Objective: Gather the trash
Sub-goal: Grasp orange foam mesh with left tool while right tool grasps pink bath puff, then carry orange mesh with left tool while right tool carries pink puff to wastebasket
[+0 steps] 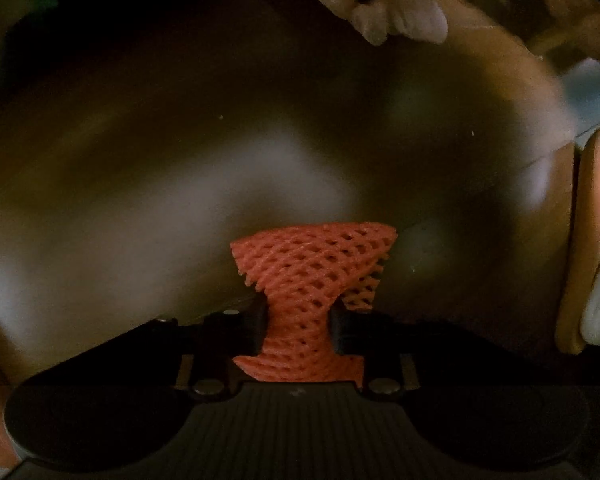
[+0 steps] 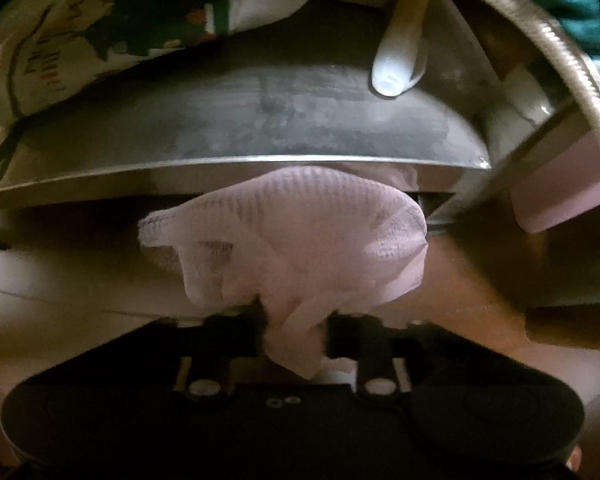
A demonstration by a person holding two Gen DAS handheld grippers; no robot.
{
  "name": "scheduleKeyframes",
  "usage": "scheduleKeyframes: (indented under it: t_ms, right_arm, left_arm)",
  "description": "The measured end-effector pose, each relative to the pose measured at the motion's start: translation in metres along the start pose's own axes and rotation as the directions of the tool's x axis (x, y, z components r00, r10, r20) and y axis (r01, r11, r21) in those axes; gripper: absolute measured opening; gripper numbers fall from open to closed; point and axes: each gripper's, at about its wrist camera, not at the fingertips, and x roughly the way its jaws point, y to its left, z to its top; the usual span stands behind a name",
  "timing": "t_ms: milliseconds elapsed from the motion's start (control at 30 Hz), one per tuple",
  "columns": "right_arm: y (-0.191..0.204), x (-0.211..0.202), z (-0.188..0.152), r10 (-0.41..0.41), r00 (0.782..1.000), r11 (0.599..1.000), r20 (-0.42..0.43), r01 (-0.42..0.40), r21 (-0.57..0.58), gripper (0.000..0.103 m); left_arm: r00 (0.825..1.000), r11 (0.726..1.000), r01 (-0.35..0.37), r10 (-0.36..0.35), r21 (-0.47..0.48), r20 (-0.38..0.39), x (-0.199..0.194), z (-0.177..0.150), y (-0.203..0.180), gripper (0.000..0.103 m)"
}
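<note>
My left gripper is shut on an orange foam fruit net, pinched at its waist so it flares out above and below the fingers, over a dark blurred surface. My right gripper is shut on a crumpled white-pink tissue or cloth wad, which bulges out in front of the fingers. Just beyond the wad is a grey metal lid or rim with a dark gap under its edge.
In the left wrist view, crumpled pale paper lies at the top and an orange-rimmed object stands at the right edge. In the right wrist view, a printed bag lies upper left, a white tube leans on the lid, a ribbed hose curves at right, and a pink block sits right.
</note>
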Motion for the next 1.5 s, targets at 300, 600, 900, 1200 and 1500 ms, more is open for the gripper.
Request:
scheduleKeyframes:
  t_ms: [300, 600, 900, 1200, 1500]
  right_arm:
    - [0.006, -0.085, -0.031, 0.019, 1.000, 0.999, 0.020, -0.019, 0.027, 0.011]
    - [0.023, -0.230, -0.051, 0.028, 0.989, 0.999, 0.148, -0.033, 0.029, 0.010]
    - [0.027, -0.371, -0.080, 0.039, 0.944, 0.999, 0.328, -0.040, -0.005, 0.010]
    - [0.017, -0.491, -0.123, 0.044, 0.879, 0.999, 0.474, -0.035, -0.029, 0.010]
    - [-0.001, -0.586, -0.157, 0.038, 0.809, 0.999, 0.586, -0.036, -0.014, 0.010]
  left_arm:
    - [0.998, 0.998, -0.018, 0.022, -0.067, 0.053, -0.059, 0.006, 0.010, 0.023]
    - [0.971, 0.997, -0.045, 0.057, -0.059, 0.234, -0.185, -0.006, 0.009, 0.023]
    - [0.902, 0.997, -0.038, 0.063, -0.067, 0.426, -0.312, -0.030, -0.002, 0.023]
    - [0.801, 1.000, -0.005, 0.011, -0.012, 0.599, -0.416, -0.064, -0.029, 0.023]
    - [0.670, 0.994, -0.010, -0.072, 0.106, 0.739, -0.515, -0.089, -0.078, 0.023]
